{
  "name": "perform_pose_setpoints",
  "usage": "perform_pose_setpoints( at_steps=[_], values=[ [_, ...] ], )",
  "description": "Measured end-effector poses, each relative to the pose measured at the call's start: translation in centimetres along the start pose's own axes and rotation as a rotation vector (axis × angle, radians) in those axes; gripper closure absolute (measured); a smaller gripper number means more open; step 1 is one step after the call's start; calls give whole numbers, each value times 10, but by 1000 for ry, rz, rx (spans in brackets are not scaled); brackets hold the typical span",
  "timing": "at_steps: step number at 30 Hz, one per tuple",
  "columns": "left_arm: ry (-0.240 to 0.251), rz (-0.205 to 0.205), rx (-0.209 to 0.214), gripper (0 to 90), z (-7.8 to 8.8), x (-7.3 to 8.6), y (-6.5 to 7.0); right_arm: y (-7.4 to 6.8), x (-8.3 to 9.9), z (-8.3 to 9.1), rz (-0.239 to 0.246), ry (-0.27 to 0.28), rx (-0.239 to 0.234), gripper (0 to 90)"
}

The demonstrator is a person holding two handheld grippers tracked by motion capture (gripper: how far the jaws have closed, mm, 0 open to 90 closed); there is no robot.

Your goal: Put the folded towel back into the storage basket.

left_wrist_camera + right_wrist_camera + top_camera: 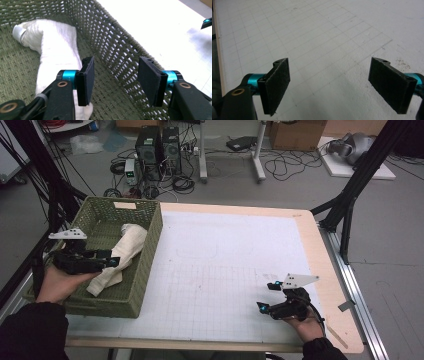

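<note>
The desk (240,265) lies bare under its gridded white mat, and the green woven basket (150,245) sits at its left edge, within easy reach of the left hand, likely as the bin for laundry. In it a white towel (125,251) lies crumpled along the floor near the right wall. The left claw (115,80) hovers just above the towel, spread with nothing between its pads, which suggests a drop-off. The right claw (337,85) waits wide open over the mat, holding nothing.
</note>
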State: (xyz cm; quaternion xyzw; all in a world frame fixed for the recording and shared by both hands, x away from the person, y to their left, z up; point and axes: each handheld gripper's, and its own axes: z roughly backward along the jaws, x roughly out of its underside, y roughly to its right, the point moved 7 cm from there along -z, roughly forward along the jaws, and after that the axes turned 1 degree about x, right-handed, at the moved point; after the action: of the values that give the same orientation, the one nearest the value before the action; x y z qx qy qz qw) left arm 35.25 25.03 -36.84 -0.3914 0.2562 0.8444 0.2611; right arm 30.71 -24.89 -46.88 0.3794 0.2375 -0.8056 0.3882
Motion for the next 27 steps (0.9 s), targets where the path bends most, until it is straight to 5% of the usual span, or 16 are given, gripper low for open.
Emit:
perform_pose_setpoints(
  at_steps=[13, 27],
  values=[
    [127, 57, 125, 433, 1, -10, 21, -1, -2, 1, 5, 14, -1, 152],
    [210, 62, 199, 401, -1, -20, 51, -2, -5, 2, 8, 27, -5, 148]
  ],
)
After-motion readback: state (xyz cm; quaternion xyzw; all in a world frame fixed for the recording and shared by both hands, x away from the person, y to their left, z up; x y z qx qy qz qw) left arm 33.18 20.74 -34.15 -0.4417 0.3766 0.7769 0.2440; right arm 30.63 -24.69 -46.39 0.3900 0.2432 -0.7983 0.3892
